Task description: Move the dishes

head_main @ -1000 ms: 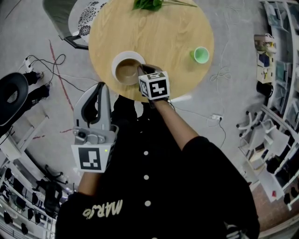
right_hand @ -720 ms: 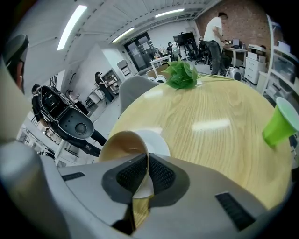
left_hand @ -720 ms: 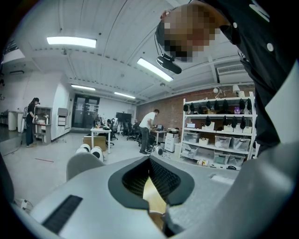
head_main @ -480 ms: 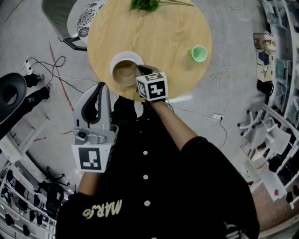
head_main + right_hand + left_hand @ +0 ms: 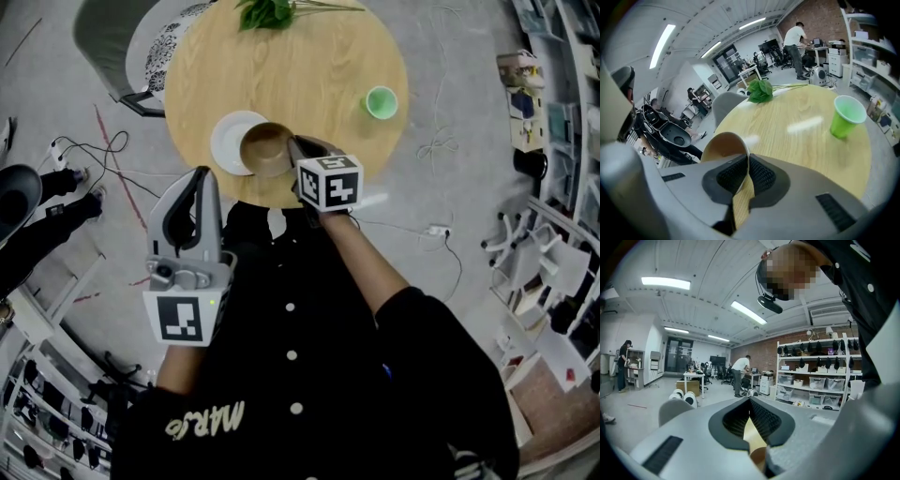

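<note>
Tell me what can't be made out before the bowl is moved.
- Gap between bowl and plate: head view looks down, bowl overlaps plate's edge.
- Bowl's base: right gripper view, behind right gripper.
- Leaves: cut by head view's top edge.
- Table: left gripper view, a sliver only, behind left gripper.

**Left gripper view.** My left gripper (image 5: 750, 401) looks out almost level into a workshop. Its jaws meet at the tips, with nothing between the black ribbed pads (image 5: 765, 420). Through the gap beneath them I see a strip of pale wood (image 5: 751, 437). Beyond stand a grey chair back (image 5: 675, 411), white shelving (image 5: 820, 376) holding bins, and a person in a white shirt (image 5: 739, 371) at a desk.
</note>
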Motion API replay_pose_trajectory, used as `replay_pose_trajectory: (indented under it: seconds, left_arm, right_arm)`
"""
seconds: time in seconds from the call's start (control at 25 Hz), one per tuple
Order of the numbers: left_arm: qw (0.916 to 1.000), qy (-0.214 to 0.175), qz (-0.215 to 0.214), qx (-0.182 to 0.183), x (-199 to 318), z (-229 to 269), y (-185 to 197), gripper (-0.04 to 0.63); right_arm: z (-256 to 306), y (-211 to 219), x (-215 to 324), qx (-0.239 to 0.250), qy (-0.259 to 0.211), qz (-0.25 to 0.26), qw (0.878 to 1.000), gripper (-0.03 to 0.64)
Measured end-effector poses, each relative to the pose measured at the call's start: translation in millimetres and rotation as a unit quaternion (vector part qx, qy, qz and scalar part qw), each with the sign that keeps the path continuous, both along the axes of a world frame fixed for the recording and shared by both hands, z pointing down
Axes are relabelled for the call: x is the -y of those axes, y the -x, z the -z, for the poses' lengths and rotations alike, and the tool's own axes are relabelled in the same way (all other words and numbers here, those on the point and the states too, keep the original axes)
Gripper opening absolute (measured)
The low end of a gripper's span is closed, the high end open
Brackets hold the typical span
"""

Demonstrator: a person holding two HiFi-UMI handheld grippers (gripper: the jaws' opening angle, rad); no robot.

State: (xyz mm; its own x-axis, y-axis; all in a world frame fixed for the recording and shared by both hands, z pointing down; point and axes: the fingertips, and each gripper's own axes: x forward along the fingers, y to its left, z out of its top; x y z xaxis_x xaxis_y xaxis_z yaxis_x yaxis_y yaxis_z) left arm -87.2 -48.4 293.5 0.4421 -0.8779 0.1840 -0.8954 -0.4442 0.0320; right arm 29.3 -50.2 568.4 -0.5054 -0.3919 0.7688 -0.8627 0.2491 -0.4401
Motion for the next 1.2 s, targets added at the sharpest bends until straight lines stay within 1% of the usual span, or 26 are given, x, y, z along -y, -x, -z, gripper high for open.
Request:
replay_pose_trajectory:
  seconds: [0.2, 0.68, 0.92, 1.2]
  left_arm:
    - [0.9999, -0.006, -0.014, 0.001, -0.3, 5.2, -13.6, 0.003]
    - [0.9993, -0.009, -0.035, 0.008, 0.1, 13.6, -39.4, 0.003]
    - [0.9991, -0.008, -0.041, 0.012, 0.4, 13.1, -45.9, 0.003]
    - [0.9989, -0.007, -0.044, 0.015, -2.7, 14.2, -55.5, 0.003]
  right_arm:
    - [7.1, -42.5, -2.4, -0.004, 0.0, -0.039, 0.999, 0.014]
    - [5.1, -148.8, -6.0, -0.038, 0.007, -0.117, 0.992, 0.014]
    - [0.8, -176.2, -4.2, -0.053, 0.008, -0.139, 0.989, 0.014]
    - [-10.7, -194.4, -10.1, -0.056, 0.022, -0.153, 0.986, 0.014]
